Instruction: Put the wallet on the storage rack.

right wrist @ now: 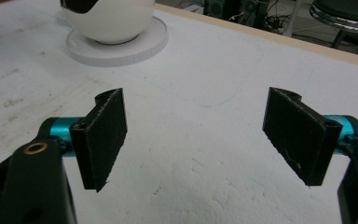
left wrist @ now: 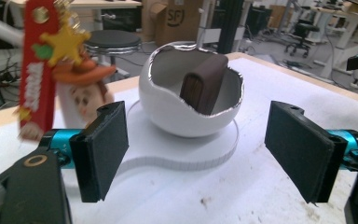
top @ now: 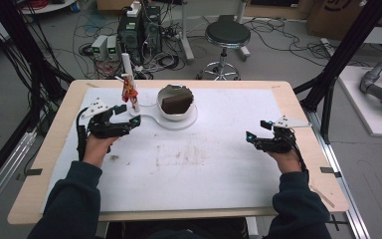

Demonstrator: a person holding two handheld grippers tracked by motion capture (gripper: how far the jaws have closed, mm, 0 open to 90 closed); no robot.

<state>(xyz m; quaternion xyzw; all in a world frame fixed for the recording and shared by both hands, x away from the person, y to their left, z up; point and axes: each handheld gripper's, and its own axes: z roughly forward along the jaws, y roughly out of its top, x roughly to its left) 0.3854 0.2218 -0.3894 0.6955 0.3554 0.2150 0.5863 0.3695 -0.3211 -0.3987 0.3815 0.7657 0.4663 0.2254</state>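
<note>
White egg-shaped bowl point(left wrist: 168, 114) holds a brown block point(left wrist: 205, 84)

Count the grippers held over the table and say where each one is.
2. The left gripper is at the table's left, jaws open, pointing toward the white egg-shaped bowl. The right gripper is at the table's right side, jaws open over bare white surface.

Only thing you can really read is "SF" on the cardboard box point(left wrist: 177, 21) out back. The lettering on the red strip point(left wrist: 36, 70) is too blurry.
</note>
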